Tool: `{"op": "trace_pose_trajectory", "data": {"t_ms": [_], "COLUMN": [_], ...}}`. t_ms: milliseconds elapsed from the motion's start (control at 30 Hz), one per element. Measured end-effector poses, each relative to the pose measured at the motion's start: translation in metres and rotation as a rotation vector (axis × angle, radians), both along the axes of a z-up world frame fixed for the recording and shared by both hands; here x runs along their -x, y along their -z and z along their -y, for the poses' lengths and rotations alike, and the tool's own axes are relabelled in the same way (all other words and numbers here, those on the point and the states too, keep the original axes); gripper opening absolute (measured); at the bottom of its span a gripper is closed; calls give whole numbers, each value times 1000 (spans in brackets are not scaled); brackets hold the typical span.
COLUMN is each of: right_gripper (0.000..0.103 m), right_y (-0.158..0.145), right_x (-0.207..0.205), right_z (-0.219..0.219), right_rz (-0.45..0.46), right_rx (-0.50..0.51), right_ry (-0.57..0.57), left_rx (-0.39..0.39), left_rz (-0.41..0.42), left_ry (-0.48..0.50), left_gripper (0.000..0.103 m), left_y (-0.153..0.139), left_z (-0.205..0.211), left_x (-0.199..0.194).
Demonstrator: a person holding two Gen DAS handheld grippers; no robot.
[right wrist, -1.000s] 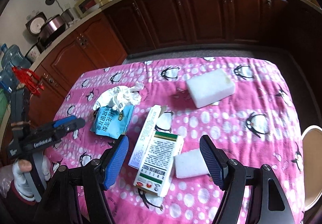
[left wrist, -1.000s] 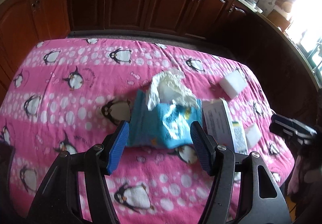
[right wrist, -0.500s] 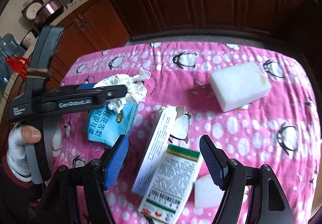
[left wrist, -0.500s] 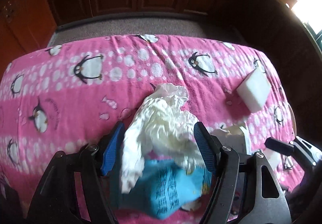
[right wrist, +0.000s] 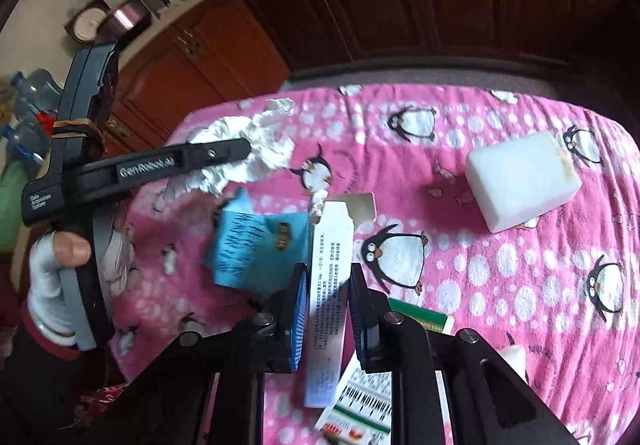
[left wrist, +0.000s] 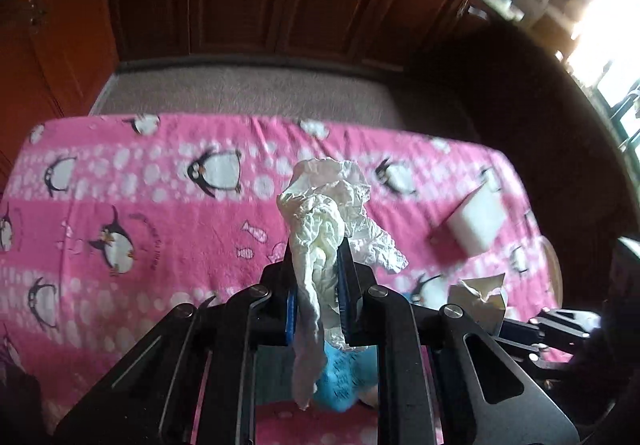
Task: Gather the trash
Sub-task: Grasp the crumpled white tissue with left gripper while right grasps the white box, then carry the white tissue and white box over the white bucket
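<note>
Trash is partly gathered: a crumpled tissue is pinched in the left claw, a carton flap is clamped in the right claw, while a blue packet and white blocks are left on the worktop.

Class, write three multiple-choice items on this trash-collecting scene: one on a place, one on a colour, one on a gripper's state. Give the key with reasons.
1. Where does the white foam block lie?
A. on the pink penguin cloth
B. on the floor
C. in a gripper

2. What colour is the packet beside the open carton?
A. red
B. blue
C. yellow

3. What does the left gripper hold?
A. nothing
B. a bottle
C. crumpled white tissue

Key: 1 A, it rests alone on the cloth; 2 B, its face is blue; 3 C, the tissue is pinched between the closed fingers.
</note>
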State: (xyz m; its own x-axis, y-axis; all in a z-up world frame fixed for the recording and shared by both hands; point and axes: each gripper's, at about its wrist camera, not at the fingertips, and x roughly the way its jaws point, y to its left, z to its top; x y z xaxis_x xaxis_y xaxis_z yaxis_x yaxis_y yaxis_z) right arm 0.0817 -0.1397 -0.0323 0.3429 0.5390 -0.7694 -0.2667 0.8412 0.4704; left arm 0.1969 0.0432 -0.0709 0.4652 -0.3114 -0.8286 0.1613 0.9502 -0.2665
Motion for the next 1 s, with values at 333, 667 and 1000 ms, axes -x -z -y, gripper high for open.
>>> {"op": "trace_pose_trajectory", "data": {"t_ms": [333, 667, 1000], "right_gripper": [17, 17, 17], "right_y": [-44, -59, -62], "right_x": [36, 72, 113], "right_z": [39, 100, 195], "right_rz": [90, 129, 148], "right_rx": [-76, -76, -43], "right_ry": [65, 166, 348], "left_rx": [38, 24, 11], "left_rz": [107, 149, 147], "left_ry": [75, 211, 371], "left_gripper": [14, 14, 14], "left_y": [-44, -56, -53], "left_z": [31, 105, 194], "left_x": [52, 89, 109]}}
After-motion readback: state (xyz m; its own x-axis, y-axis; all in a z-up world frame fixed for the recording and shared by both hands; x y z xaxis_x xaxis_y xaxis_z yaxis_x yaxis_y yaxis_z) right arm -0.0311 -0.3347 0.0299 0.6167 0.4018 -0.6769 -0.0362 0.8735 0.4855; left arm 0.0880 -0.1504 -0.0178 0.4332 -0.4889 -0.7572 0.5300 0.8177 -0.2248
